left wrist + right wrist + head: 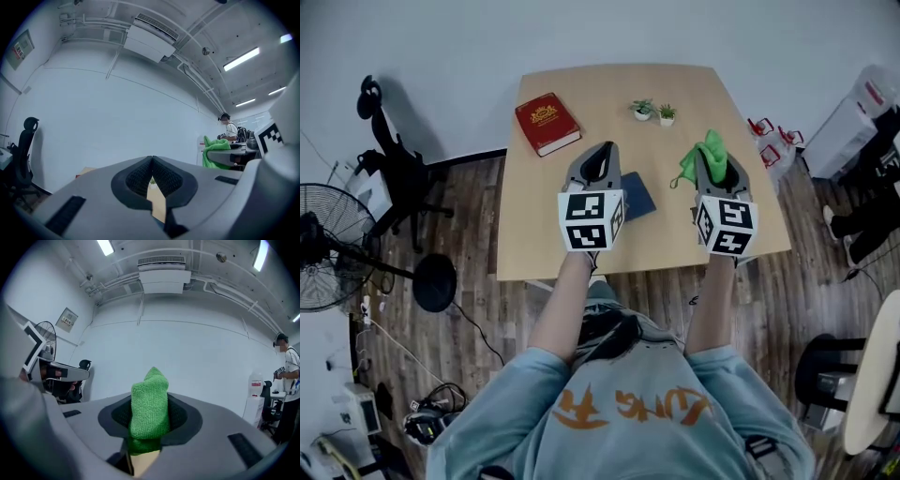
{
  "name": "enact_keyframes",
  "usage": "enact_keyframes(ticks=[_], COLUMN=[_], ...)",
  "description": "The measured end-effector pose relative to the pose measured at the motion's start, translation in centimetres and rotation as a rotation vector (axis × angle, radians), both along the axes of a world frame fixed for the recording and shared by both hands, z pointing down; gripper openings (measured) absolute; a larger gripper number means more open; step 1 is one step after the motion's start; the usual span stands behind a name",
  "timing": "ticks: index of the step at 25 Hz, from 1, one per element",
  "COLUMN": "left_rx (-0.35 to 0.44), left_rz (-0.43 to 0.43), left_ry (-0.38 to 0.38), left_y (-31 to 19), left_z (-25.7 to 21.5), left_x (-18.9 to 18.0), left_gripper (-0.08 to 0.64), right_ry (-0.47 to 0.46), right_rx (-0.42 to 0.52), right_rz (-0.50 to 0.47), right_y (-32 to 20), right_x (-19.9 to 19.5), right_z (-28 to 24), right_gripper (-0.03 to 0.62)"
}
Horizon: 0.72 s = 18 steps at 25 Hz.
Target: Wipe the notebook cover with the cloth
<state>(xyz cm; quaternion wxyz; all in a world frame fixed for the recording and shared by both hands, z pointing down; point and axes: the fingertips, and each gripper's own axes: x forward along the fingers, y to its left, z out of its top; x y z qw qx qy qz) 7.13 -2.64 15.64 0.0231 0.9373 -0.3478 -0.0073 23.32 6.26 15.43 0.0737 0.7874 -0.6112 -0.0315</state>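
A dark blue notebook (638, 196) lies flat on the wooden table (553, 234), mostly hidden behind my left gripper (602, 156). That gripper is held level above the table with its jaws shut and nothing between them (152, 174). My right gripper (712, 157) hovers to the right of the notebook, shut on a green cloth (703, 154) that sticks up out of the jaws. In the right gripper view the green cloth (149, 405) fills the gap between the fingers. From the left gripper view the same cloth (214, 152) shows at the right.
A red book (547, 123) lies at the table's far left corner. Two small potted plants (653, 111) stand near the far edge. A fan (328, 246) and an office chair (389, 159) stand on the floor at the left, storage boxes (853, 122) at the right.
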Motion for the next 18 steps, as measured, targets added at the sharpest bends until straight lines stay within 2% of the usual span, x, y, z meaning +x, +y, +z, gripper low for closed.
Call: enact_keyframes(ticks=[8,13,18], left_rx=[0.035,-0.006,-0.013], left_rz=[0.003,0.022,0.032], left_ry=[0.006,0.082,0.090], left_y=[0.1,0.2,0.1], left_z=[-0.9,-1.5,-1.4], left_x=[-0.6,-0.4,-0.3], left_gripper=[0.018,0.018,0.018], right_ry=[0.029,0.025,0.034], right_rx=[0.019,0.034,0.069], right_rz=[-0.010,-0.006,0.031], right_y=[0.0,-0.1,0.0], right_x=[-1.1,-0.7,-0.3], right_z=[-1.0,-1.4,-1.8], right_gripper=[0.127,0.127,0.127])
